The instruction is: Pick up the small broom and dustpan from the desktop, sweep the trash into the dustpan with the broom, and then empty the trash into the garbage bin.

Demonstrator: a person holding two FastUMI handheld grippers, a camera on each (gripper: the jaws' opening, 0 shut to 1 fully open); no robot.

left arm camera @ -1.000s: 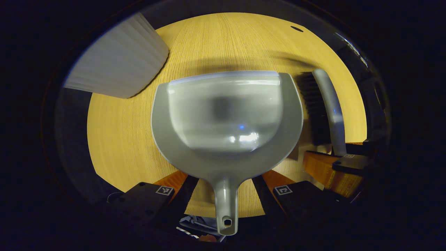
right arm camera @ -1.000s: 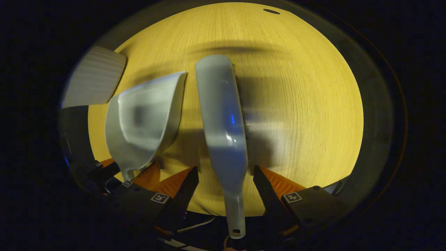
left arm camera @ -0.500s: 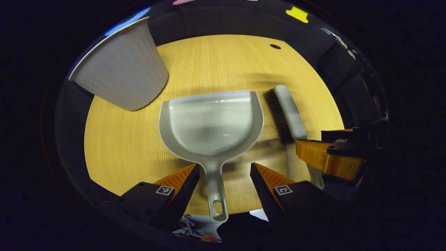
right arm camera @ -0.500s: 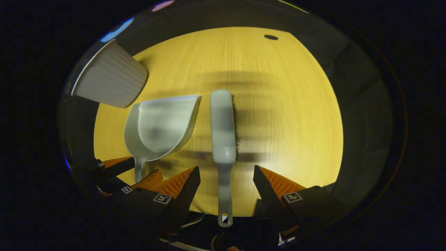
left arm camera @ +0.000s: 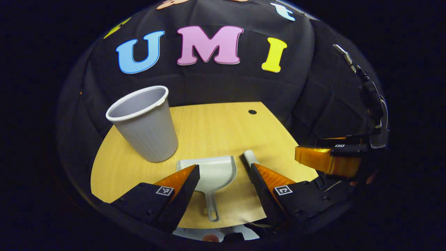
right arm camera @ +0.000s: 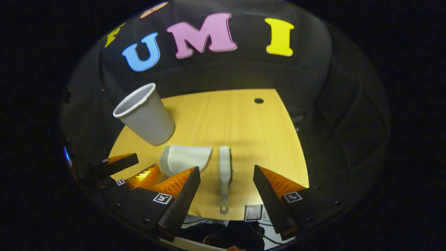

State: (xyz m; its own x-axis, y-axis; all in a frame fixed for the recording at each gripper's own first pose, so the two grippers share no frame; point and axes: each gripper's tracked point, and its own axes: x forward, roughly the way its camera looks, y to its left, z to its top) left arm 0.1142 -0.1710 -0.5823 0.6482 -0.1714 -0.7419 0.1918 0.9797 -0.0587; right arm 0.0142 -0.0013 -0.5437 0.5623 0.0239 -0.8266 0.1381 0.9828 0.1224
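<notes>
Both tools are up off the light wooden counter, and each one is spread wide with nothing between its fingers.

In the left gripper view, the left tool hangs above the near edge of the counter, and the pale grey plastic dustpan lies flat there, framed between the two fingers, its thin handle with a hanging hole pointing back toward the camera. Just to the right of the pan, the rounded end of the grey-backed small broom peeks out from behind the right finger. Off to the far right of that view sits the other tool, held above the counter's edge.

In the right gripper view, the right tool lines up over the broom, which lies lengthwise on the counter, handle toward the camera, close beside the dustpan without clearly touching it. The ribbed white plastic garbage bin, shaped like a tall cup, stands upright at the counter's back left, near the dustpan's front lip.
</notes>
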